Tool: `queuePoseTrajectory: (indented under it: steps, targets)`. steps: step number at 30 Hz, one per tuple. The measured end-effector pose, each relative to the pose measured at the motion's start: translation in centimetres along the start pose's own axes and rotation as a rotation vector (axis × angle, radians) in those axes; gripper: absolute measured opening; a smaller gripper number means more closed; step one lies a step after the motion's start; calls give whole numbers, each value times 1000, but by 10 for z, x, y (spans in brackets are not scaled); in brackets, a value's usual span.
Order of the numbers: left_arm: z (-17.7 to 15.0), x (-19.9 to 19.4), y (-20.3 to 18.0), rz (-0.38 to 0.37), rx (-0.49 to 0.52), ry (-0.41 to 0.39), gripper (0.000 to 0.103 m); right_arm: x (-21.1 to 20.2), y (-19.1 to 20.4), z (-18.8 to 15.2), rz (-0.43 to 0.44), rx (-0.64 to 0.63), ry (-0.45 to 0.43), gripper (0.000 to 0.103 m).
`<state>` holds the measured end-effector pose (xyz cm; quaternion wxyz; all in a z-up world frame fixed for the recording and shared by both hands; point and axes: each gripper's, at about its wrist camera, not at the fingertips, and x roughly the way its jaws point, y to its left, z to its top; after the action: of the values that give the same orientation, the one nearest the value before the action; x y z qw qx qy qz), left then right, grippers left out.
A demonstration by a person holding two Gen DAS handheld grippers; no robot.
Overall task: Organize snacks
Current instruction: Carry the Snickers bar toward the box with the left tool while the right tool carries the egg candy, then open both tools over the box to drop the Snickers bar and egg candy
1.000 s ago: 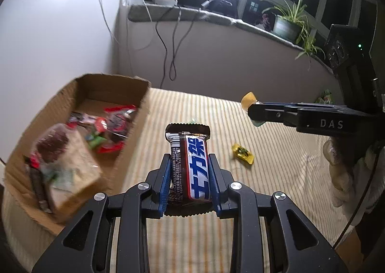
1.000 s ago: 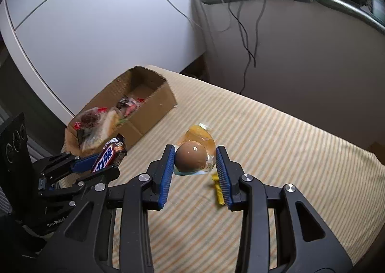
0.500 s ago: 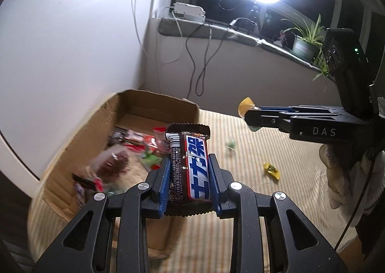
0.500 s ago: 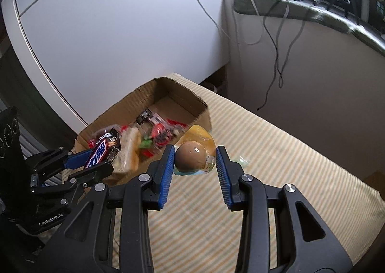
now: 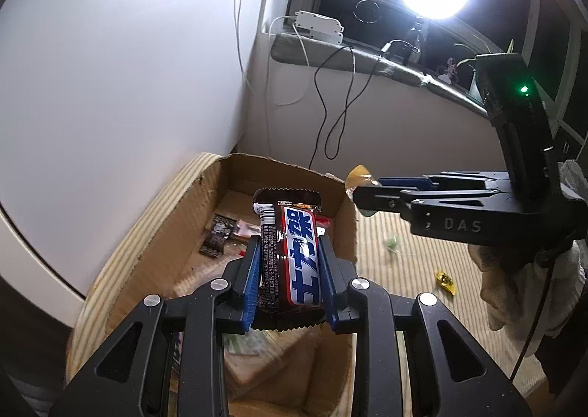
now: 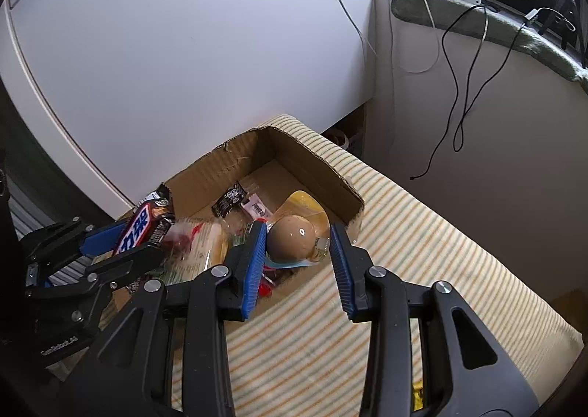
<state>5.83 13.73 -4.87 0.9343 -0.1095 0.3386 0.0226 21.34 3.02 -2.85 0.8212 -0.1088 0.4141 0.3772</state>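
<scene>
My left gripper (image 5: 290,251) is shut on a chocolate bar (image 5: 294,255) with a blue, white and red wrapper, held above the open cardboard box (image 5: 345,218). It also shows in the right wrist view (image 6: 139,229) at the left. My right gripper (image 6: 297,236) is shut on a brown egg in a clear and yellow wrapper (image 6: 294,236), held over the box's near wall (image 6: 341,189). It shows side-on in the left wrist view (image 5: 358,183). Several snack packets (image 6: 229,200) lie in the box.
The box sits at the end of a striped tabletop (image 6: 422,233) beside a white wall (image 6: 183,31). A yellow candy (image 5: 445,281) and a green candy (image 5: 390,242) lie on the stripes. Cables (image 6: 459,78) hang below a window ledge (image 6: 477,16).
Both grippers have moved with their snacks from over the striped tabletop toward the box and now hang over it. Neither grip has changed.
</scene>
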Motion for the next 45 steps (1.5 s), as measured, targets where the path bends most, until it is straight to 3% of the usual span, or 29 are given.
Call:
queuePoseTrajectory:
  steps: [12, 31, 35, 41, 45]
  targets:
    - [4, 11, 11, 9, -17, 11, 27, 32, 4, 9, 18, -5, 35, 37]
    - [4, 7, 15, 24, -24, 15, 28, 36, 10, 11, 11, -26, 36, 37]
    - [4, 5, 16, 30, -26, 11, 28, 32, 10, 11, 1, -26, 19, 55]
    - [3, 4, 15, 36, -27, 9, 28, 27, 9, 9, -10, -27, 14, 55]
    - [3, 1, 12, 41, -22, 4, 29, 21, 8, 7, -27, -26, -2, 68]
